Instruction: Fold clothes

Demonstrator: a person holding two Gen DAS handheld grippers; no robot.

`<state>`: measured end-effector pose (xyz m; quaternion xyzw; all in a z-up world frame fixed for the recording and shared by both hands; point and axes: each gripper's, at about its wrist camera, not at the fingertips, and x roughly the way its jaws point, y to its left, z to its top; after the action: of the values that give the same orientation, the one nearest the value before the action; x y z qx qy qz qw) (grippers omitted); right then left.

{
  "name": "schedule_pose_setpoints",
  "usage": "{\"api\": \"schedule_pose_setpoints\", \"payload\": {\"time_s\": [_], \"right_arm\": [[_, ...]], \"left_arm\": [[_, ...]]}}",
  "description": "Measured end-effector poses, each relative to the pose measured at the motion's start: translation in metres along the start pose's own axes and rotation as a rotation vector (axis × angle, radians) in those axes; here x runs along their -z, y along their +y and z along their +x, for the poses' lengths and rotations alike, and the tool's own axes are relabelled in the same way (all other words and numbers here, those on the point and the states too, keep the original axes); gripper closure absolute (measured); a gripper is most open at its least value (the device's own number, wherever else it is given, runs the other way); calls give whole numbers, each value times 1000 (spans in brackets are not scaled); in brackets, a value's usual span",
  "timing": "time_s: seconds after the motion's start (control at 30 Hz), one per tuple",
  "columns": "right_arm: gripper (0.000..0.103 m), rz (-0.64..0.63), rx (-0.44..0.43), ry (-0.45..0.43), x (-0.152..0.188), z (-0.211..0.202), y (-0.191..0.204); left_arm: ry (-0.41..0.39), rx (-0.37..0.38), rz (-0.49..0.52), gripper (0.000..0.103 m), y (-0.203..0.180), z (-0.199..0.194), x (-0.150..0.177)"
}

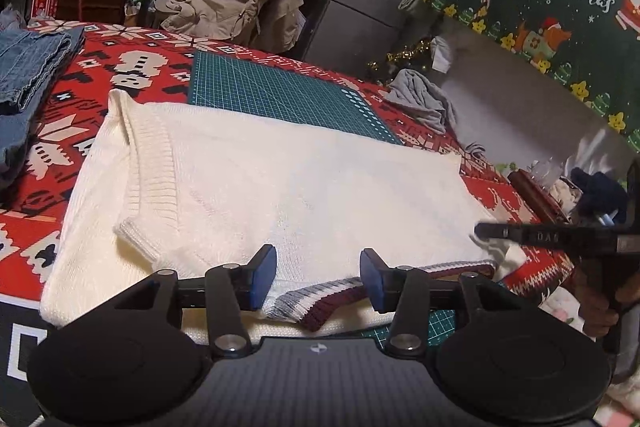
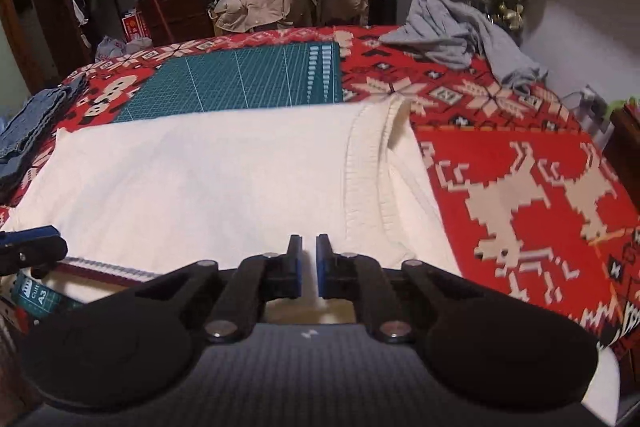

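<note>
White knit sweater point(image 1: 280, 179) lies flat across the table point(image 1: 132, 67), so my left tool point(image 1: 318, 277), released, straddles its striped hem point(image 1: 320, 301) while my right tool point(image 2: 308, 265), nearly clenched, hovers empty.

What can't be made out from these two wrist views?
- Right gripper, right wrist view: the jaws stand nearly shut; whether they pinch the white sweater is unclear.
- Sweater's near edge, both views: hidden behind the gripper bodies.
- Left gripper, left wrist view: open above the striped hem; contact cannot be judged.
- Denim pile: cut off by the left edge.
- Shelf items: too small.
</note>
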<state>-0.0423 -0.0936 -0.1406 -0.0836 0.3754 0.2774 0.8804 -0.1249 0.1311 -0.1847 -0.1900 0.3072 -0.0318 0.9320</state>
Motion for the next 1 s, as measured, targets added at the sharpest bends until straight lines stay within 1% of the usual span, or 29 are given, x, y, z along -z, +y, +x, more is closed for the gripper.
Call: {"api": "schedule_pose_setpoints", "payload": {"time_s": [0.17,0.23,0.3,0.4,0.47,0.67,0.77,0.9,1.0], "right_arm": [[94,-15,-24,-42,-24,13,10],[94,5,-32,-39,-32,25,11],[94,15,-23,-23,-36,38,10],[91,11,-11,-14,-32,45,2],[91,15,-12,-15,-27,40,-4],[91,-3,22,-9,-9,15,-19],[83,24,5,-19,-5,1,-20],[80,52,-18,-32,1,-17,-20],[78,13,-36,-23,5,-19,-13]], "left_arm": [[-1,-17,34,57,-5,0,1],[0,-15,30,58,-4,0,2],[0,-11,22,58,-3,-1,1],[0,-9,20,57,-3,-1,1],[-1,-11,22,57,-3,-1,2],[-2,-8,18,57,-2,-1,1],[-2,-9,16,57,-2,-1,1],[0,-12,18,57,-3,0,1],[0,-13,18,57,-3,0,1]]}}
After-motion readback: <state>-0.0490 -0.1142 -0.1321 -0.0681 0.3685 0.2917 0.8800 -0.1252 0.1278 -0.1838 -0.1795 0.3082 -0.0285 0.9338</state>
